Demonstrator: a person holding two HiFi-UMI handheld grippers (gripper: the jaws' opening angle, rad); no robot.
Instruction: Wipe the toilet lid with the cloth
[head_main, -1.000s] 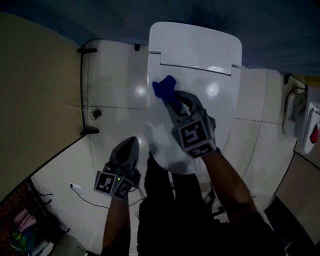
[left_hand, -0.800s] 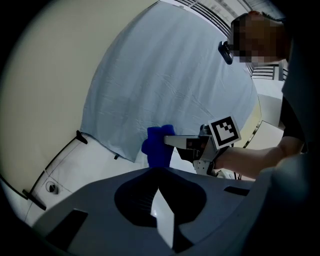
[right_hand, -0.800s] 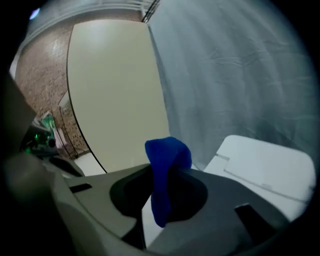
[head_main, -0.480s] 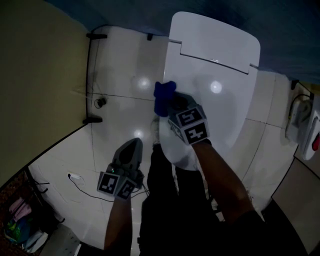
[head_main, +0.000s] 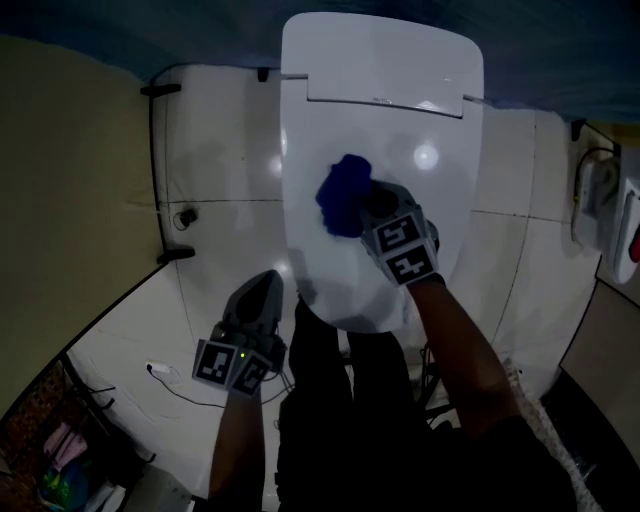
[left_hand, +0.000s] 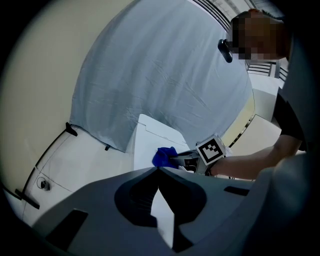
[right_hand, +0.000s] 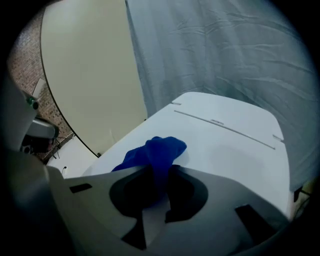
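The white toilet lid (head_main: 380, 130) lies closed, filling the upper middle of the head view. A blue cloth (head_main: 343, 195) rests bunched on the lid's middle, pinched by my right gripper (head_main: 362, 203), which is shut on it. In the right gripper view the blue cloth (right_hand: 155, 155) spills out from between the jaws onto the lid (right_hand: 225, 145). My left gripper (head_main: 262, 292) hangs off the lid's left side over the floor, jaws shut with nothing in them. In the left gripper view the cloth (left_hand: 164, 156) shows beyond the closed jaw tips.
White floor tiles (head_main: 220, 190) surround the toilet. A beige wall (head_main: 70, 180) runs along the left. A cable and small plug (head_main: 158, 370) lie on the floor at lower left. White fixtures (head_main: 610, 220) hang at the right edge. My dark trousers (head_main: 340, 400) stand before the toilet.
My right gripper has carried the cloth from the lid's left edge rightward onto the lid's middle. The left gripper has stayed low at the left.
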